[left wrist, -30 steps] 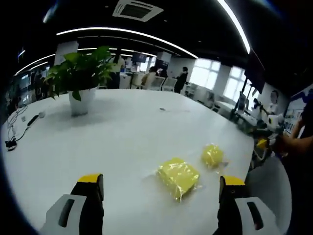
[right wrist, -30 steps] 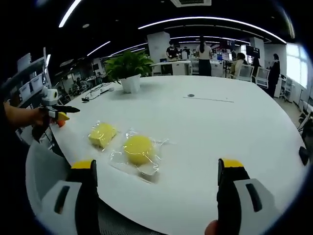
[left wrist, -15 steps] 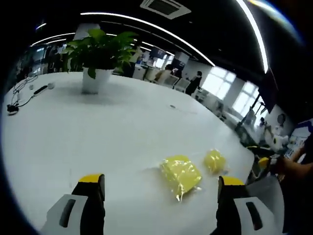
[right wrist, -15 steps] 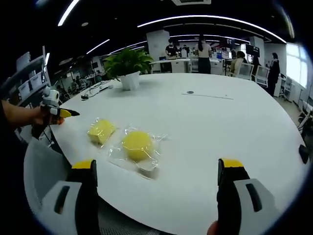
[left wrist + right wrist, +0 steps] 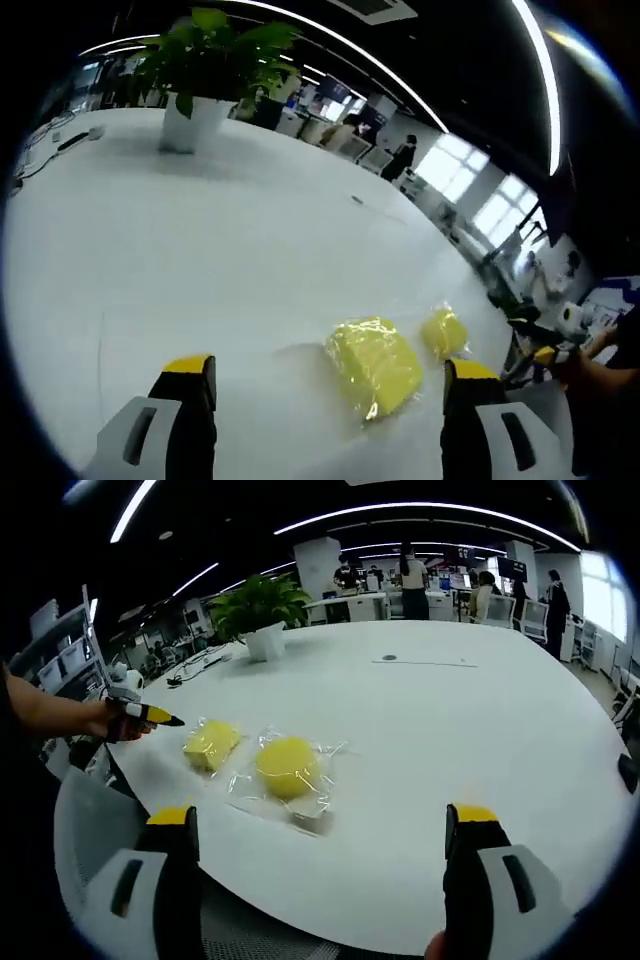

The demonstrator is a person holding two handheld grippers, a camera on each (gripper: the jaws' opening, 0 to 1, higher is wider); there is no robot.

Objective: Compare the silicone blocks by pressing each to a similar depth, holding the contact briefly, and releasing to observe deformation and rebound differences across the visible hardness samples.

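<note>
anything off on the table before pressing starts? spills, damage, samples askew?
Nothing stands out. Both yellow samples lie flat on the white table, apart from each other: the square block and the round block, each sealed in clear wrap, which is crinkled at the edges. No spill or damage visible.

White table (image 5: 480,730) lay broadly bare beyond the two bagged yellow blocks (image 5: 288,768) (image 5: 211,744), which sat just beside each other near the table edge. Potted plant (image 5: 262,615) stood well apart at the far side, cables (image 5: 45,155) near it. Left gripper (image 5: 150,715) hovered close beside the square block.
</note>
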